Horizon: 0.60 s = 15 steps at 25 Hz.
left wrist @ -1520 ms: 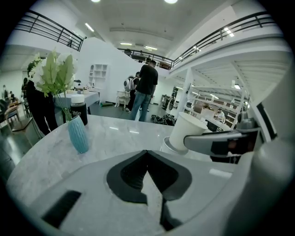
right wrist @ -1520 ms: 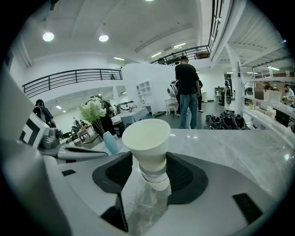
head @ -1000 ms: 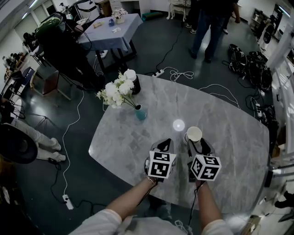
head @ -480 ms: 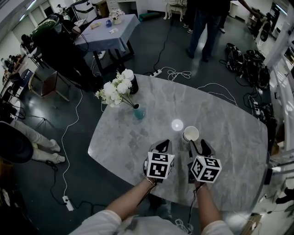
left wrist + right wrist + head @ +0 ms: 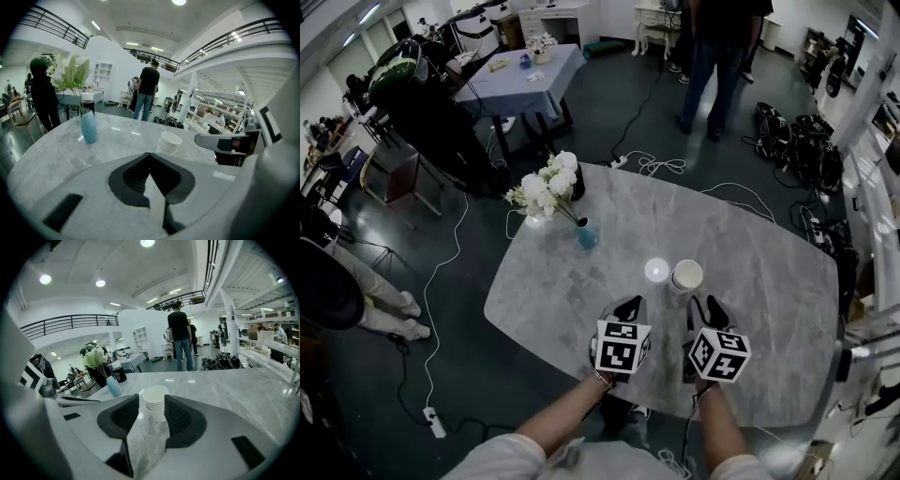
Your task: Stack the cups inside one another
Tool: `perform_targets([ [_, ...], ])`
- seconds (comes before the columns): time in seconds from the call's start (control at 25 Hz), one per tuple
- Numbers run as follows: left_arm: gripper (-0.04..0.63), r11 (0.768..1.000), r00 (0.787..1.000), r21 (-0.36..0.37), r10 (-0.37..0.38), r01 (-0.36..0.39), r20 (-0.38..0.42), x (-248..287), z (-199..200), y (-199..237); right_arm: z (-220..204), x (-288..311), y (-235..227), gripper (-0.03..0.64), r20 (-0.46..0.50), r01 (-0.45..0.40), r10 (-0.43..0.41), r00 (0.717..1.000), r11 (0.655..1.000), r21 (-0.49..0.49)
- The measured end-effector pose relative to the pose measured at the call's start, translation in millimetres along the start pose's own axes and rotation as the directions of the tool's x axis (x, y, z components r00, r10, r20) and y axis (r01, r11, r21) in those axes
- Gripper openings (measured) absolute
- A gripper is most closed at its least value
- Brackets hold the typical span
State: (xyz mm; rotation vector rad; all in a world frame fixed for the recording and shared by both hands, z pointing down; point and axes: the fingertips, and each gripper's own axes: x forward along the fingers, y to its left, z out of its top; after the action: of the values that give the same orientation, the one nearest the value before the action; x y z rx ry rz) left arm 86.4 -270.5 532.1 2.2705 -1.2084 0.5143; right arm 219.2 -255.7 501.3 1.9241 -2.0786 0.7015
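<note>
Head view: stack of white paper cups [image 5: 686, 277] stands upright at mid-frame on the grey marbled oval table [image 5: 769, 272], mouth up. Right gripper [image 5: 708, 305] sits just below the stack, left gripper [image 5: 628, 305] at lower centre. Teal vase of white flowers [image 5: 587, 234] stands well apart, upper left.

Left gripper view: left gripper [image 5: 150, 157] has its jaws together, nothing between them. The cups [image 5: 169, 142] show right of centre, one rim seated above another.

Right gripper view: right gripper [image 5: 151, 405] has its jaws apart, just been narrowing, gripping nothing. The cups [image 5: 155, 394] stand just ahead of the tips at frame centre, inner cup nested in the outer.
</note>
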Motion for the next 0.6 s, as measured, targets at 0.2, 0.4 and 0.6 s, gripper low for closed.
perform_targets([
  [0.2,-0.005,1.0,1.0,-0.006,-0.014,0.014,0.014,-21,-5,-6,-6,-20,9,0.125,0.009,0.017,-0.017,1.0,1.0,0.002],
  [0.4,-0.005,1.0,1.0,-0.001,-0.019,0.019,0.009,-44,-17,-11,-16,-44,19,0.081,0.007,0.03,-0.03,1.0,1.0,0.005],
  [0.6,-0.005,0.999,0.999,0.019,-0.032,0.031,0.019,-66,-28,-21,-33,-66,25,0.038,-0.005,0.046,-0.046,0.999,0.999,-0.014],
])
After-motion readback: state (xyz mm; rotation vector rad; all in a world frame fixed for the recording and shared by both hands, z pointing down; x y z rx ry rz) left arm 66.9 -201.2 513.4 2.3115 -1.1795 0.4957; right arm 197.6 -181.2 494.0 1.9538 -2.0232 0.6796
